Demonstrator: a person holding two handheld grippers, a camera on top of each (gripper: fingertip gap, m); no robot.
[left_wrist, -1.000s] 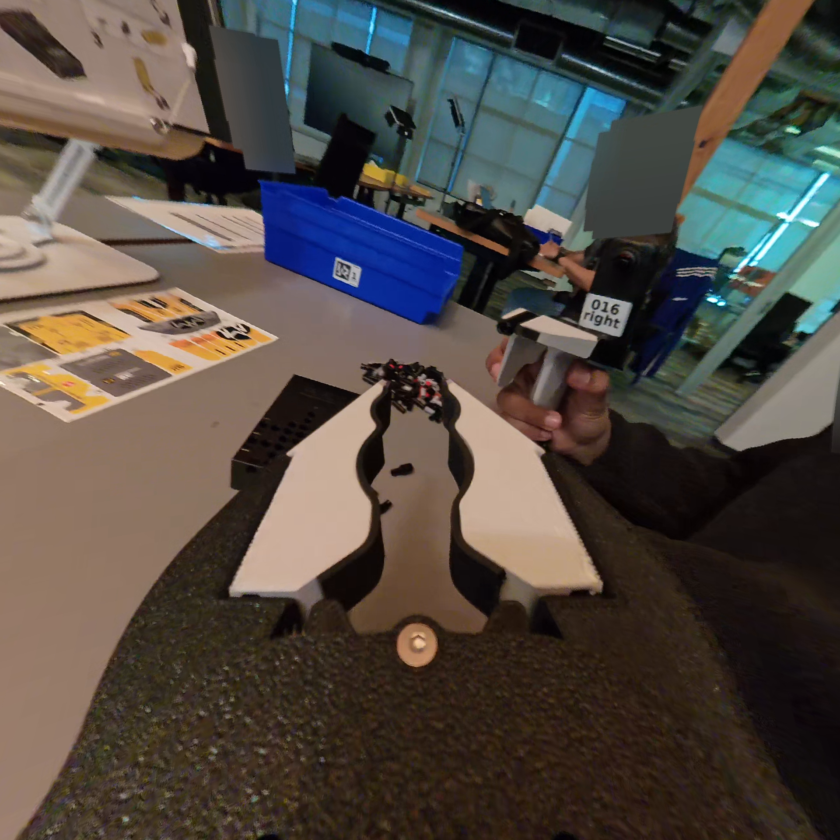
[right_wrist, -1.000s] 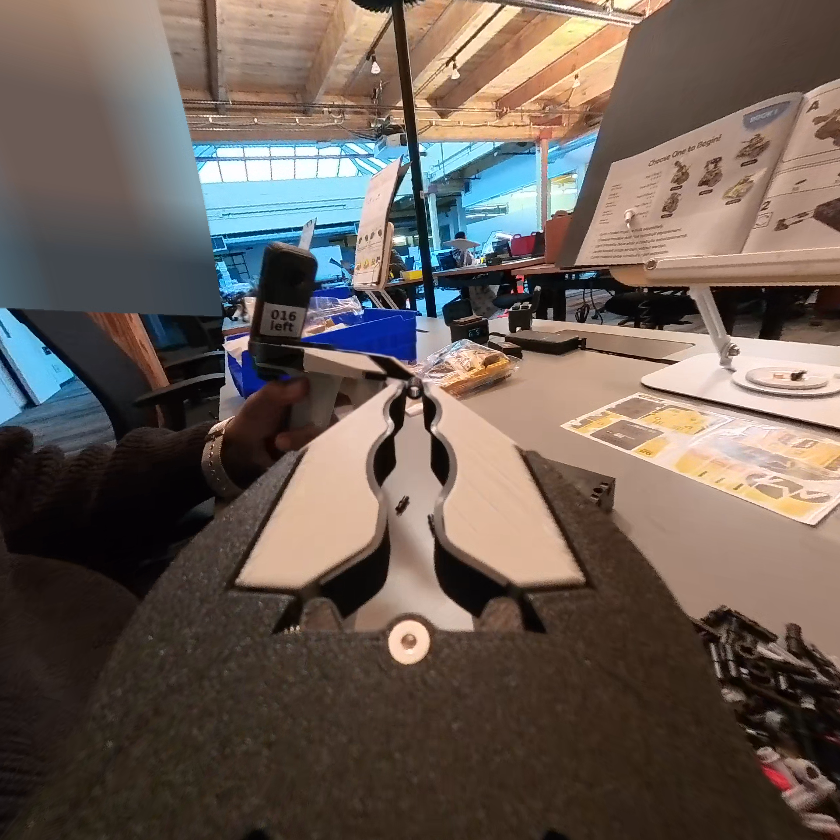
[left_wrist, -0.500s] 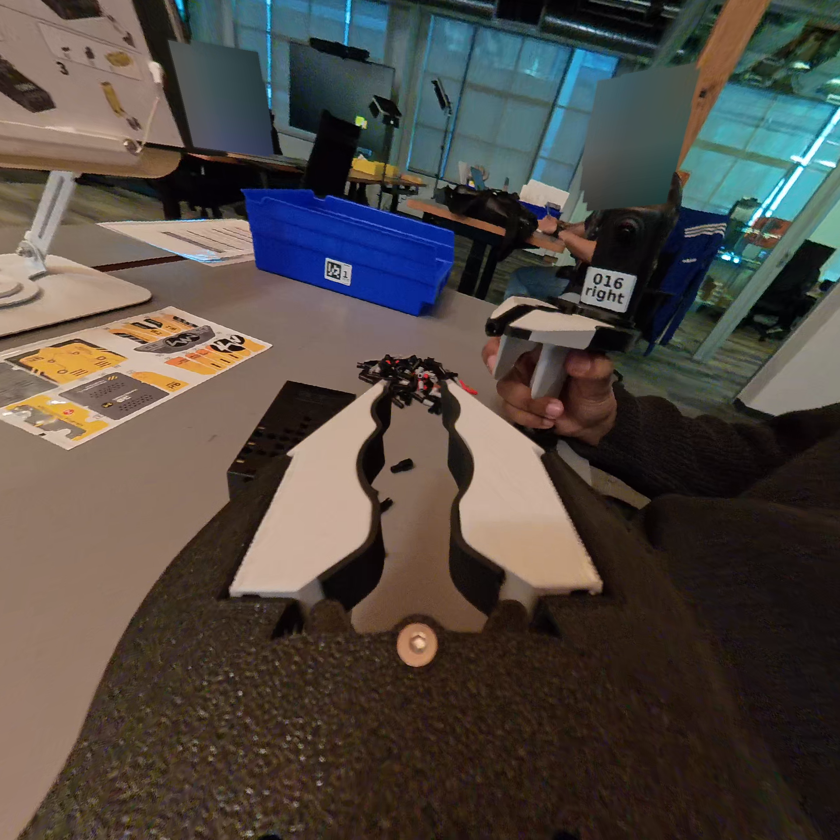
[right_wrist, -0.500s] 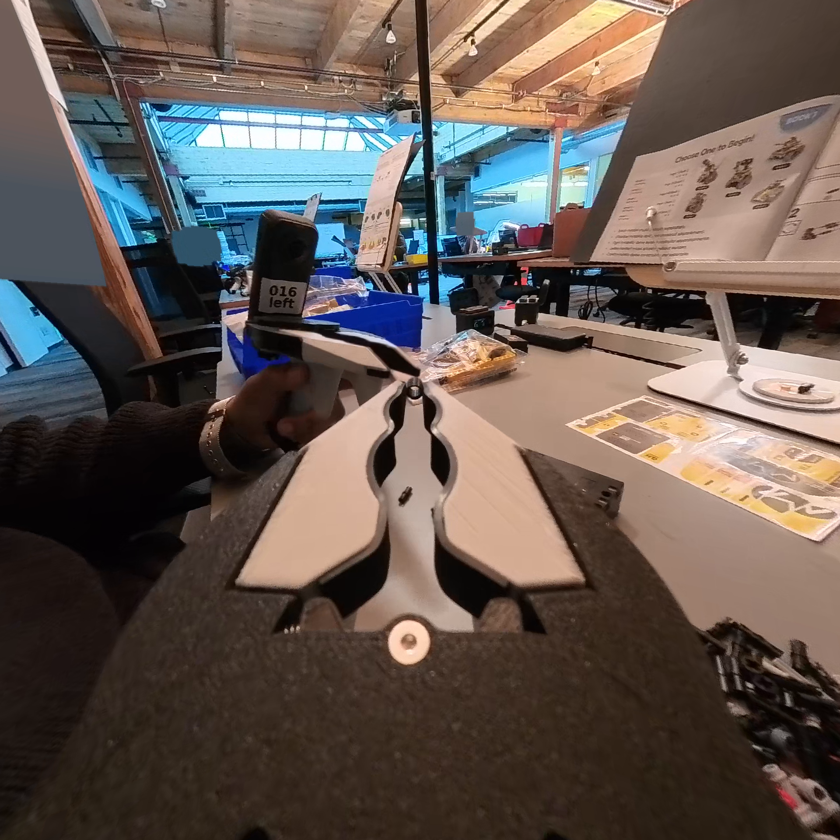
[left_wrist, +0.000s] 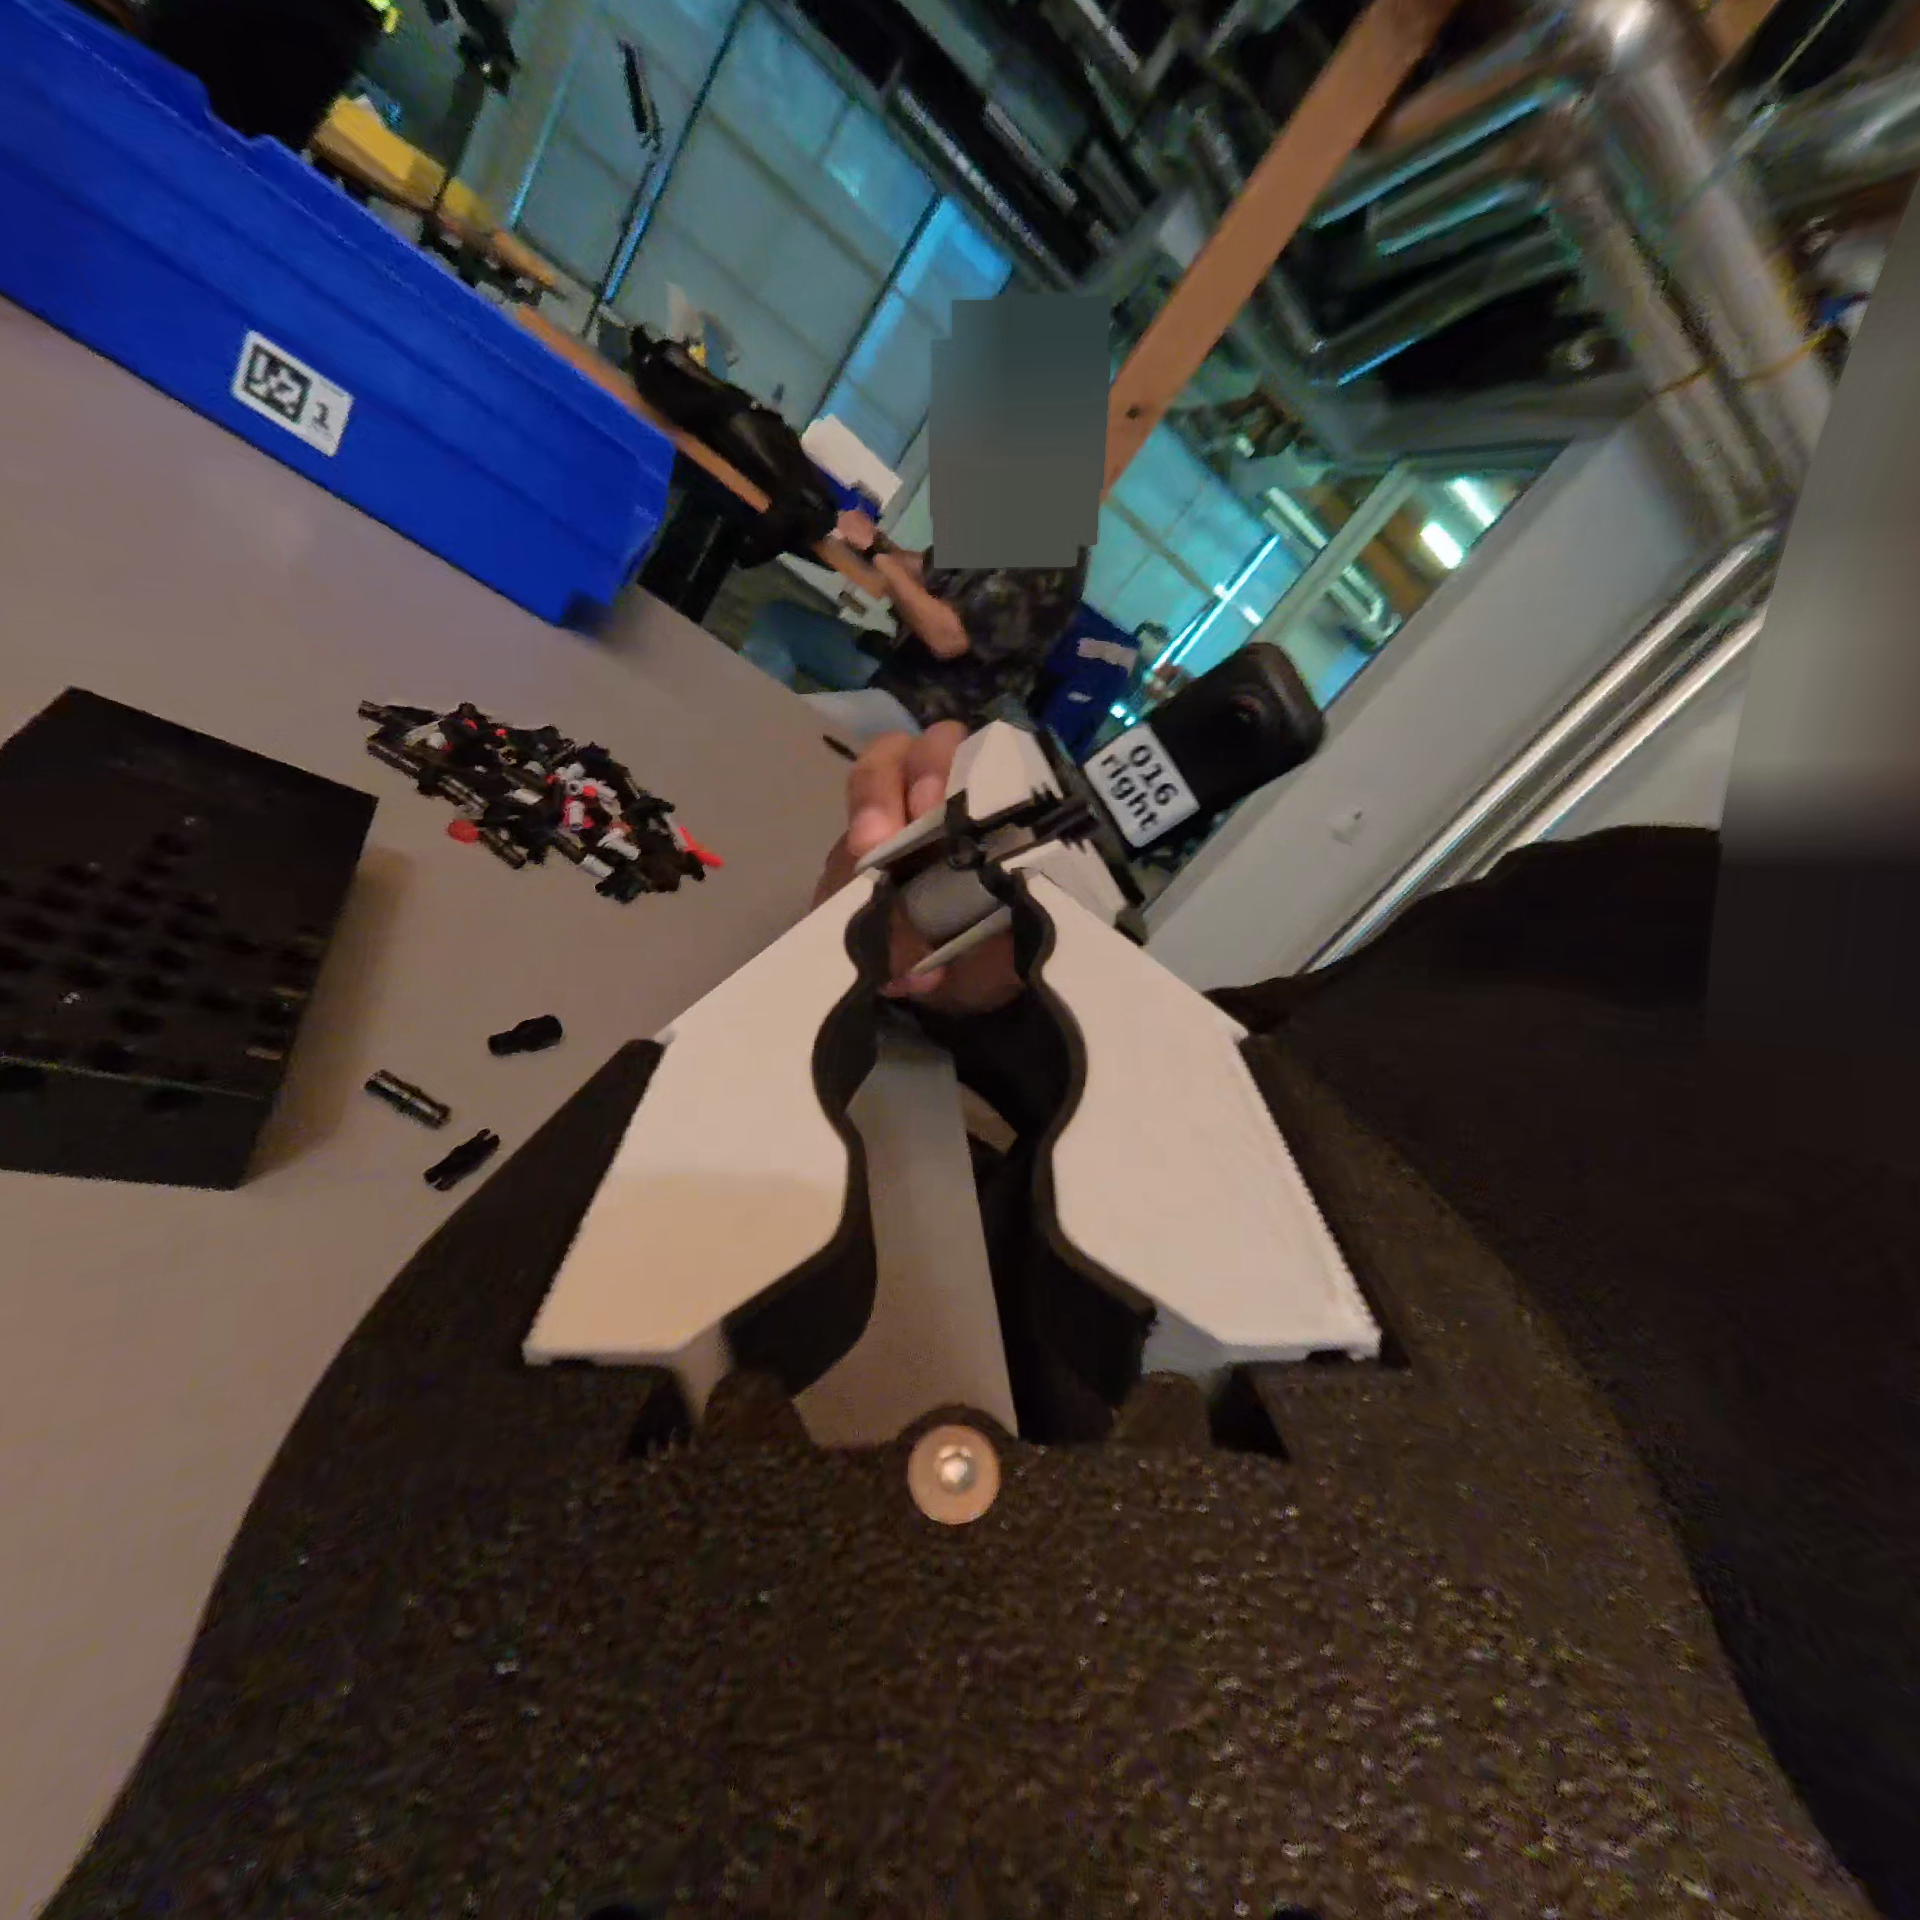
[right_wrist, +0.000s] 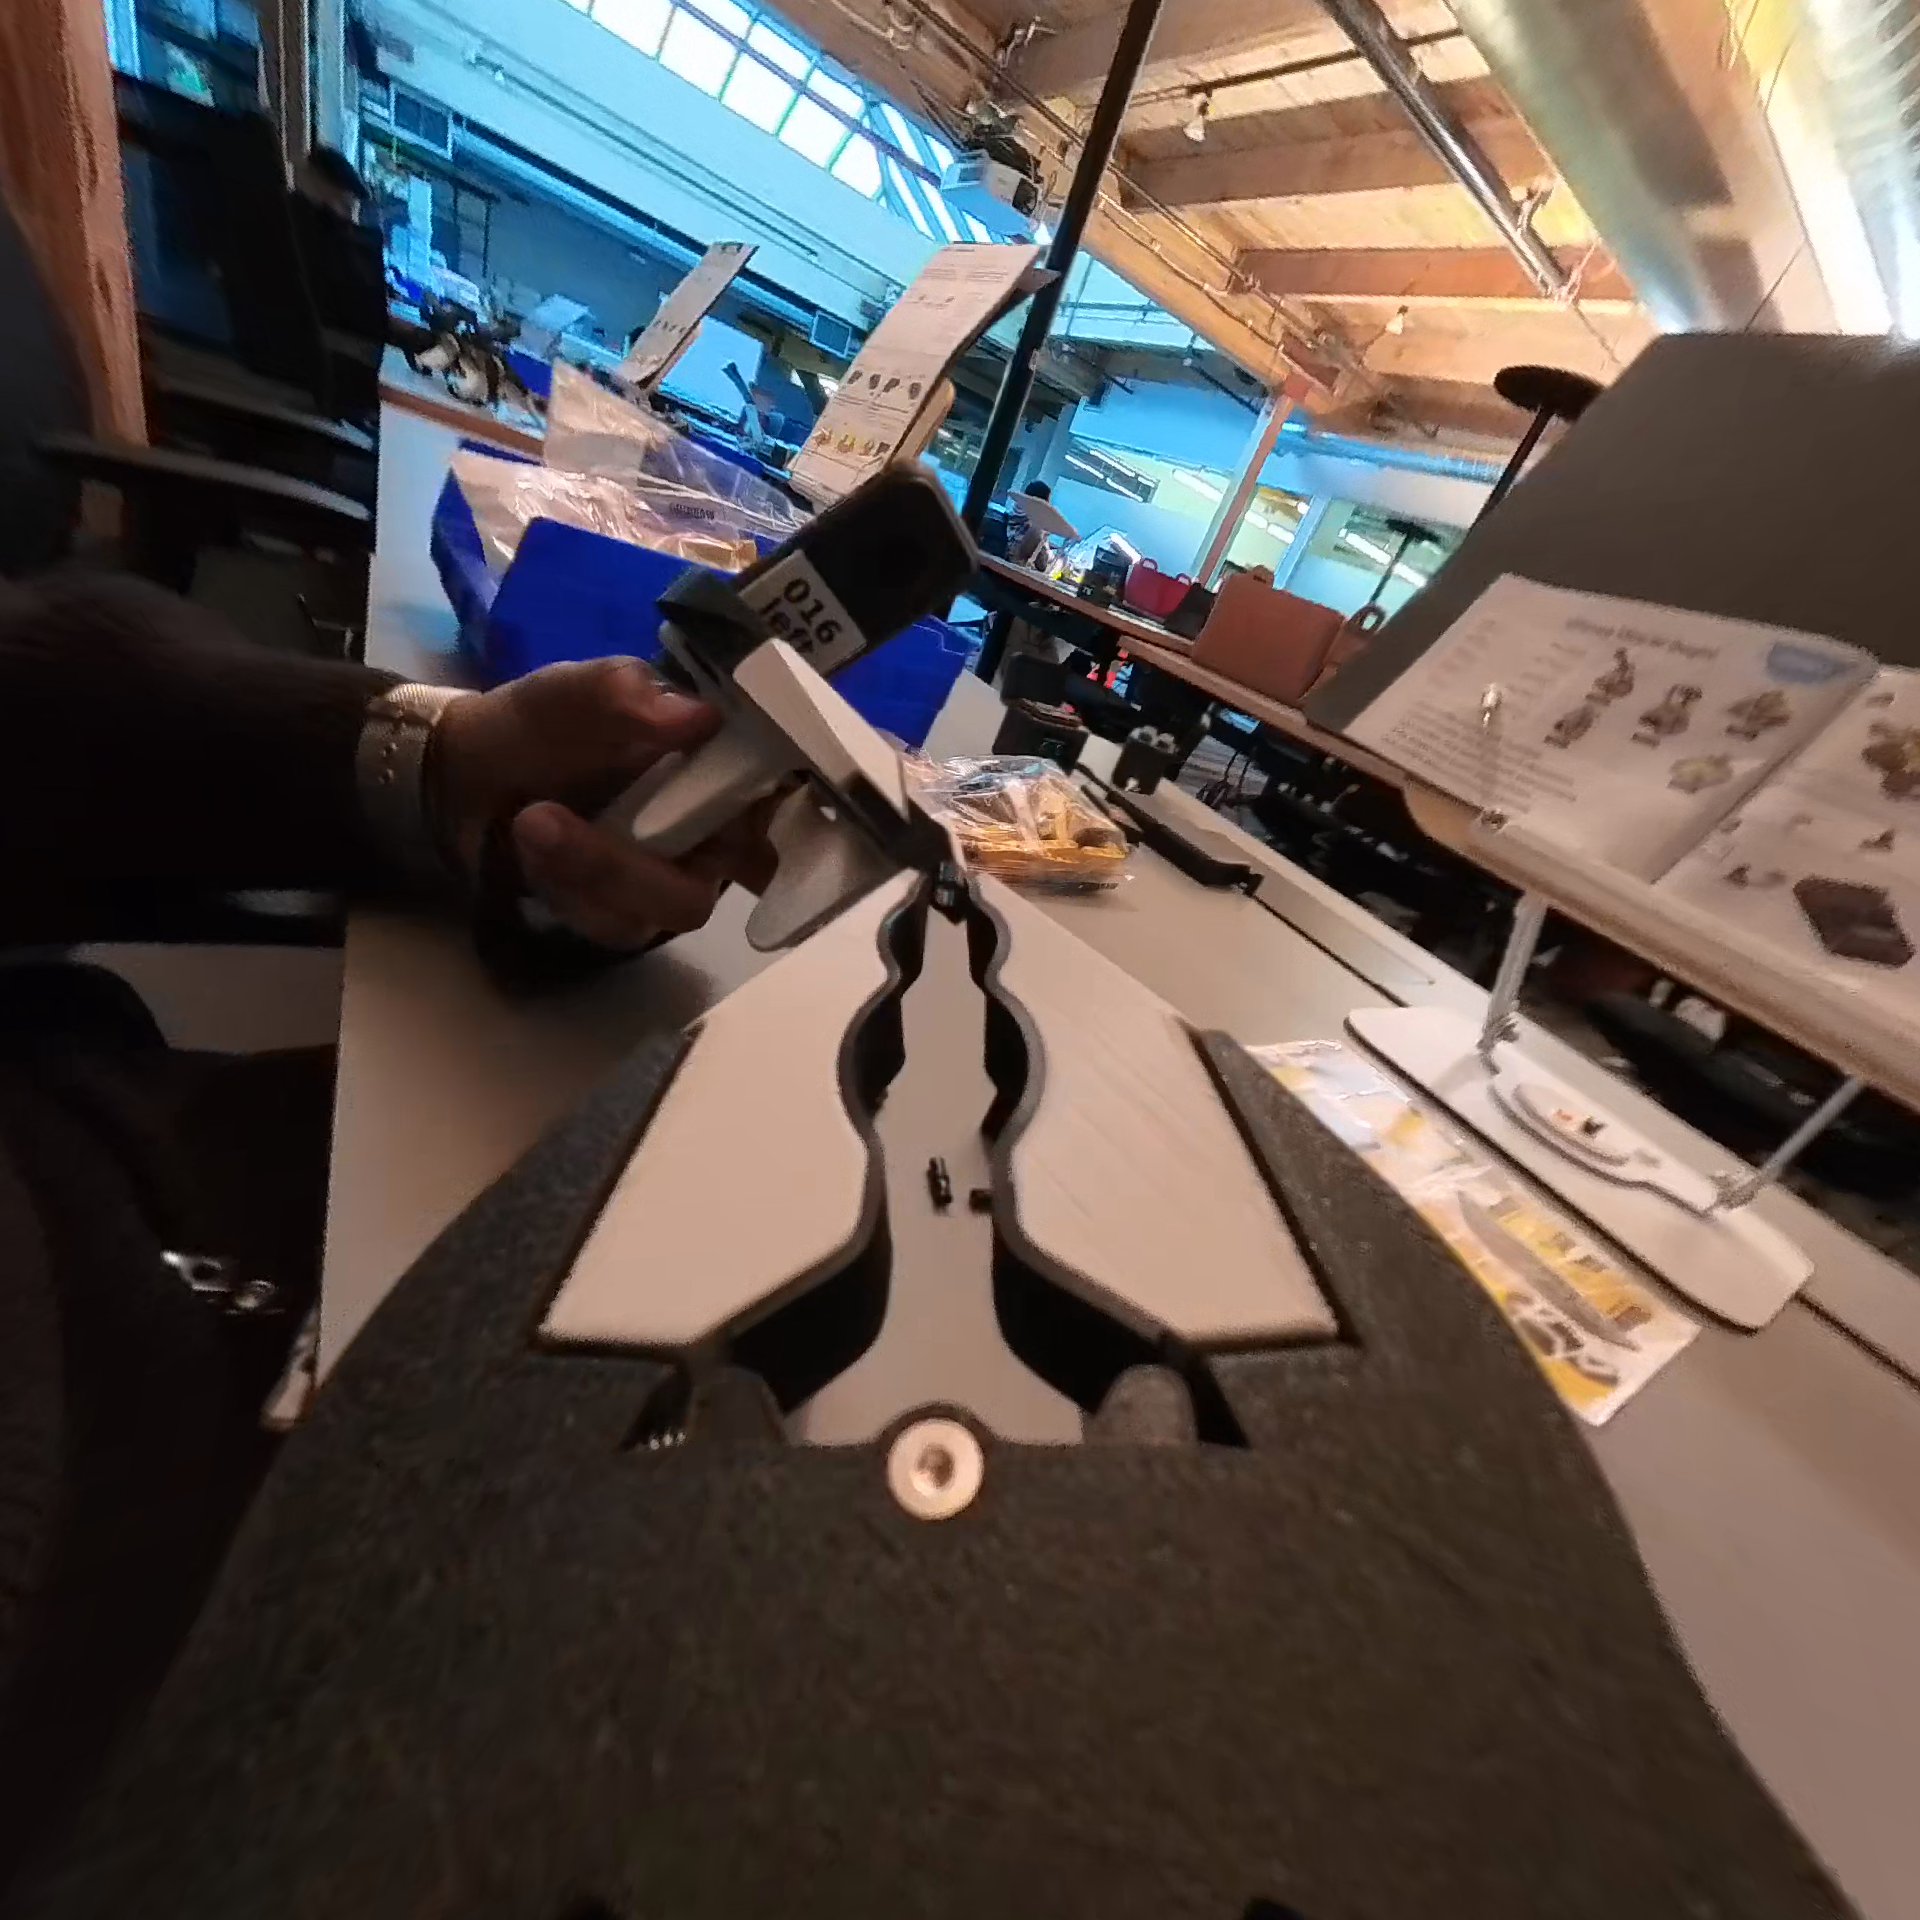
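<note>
My right gripper is shut on a small black piece at its tips. My left gripper has a narrow gap between its tips and nothing shows in it. The two grippers face each other tip to tip above the grey table's near edge. In the left wrist view the right gripper sits just past my left tips. In the right wrist view the left gripper touches or nearly touches the black piece. A hand holds each gripper.
A pile of small black, red and white pieces, a black block with holes and loose black pins lie left of the left gripper. A blue bin stands behind. A bag of parts, a booklet stand and a printed sheet lie right. Left and right tips are no more than a few centimetres apart.
Both grippers have tilted and moved together. The left one has swung right, away from the pile, and its tips now meet the right gripper's tips.
</note>
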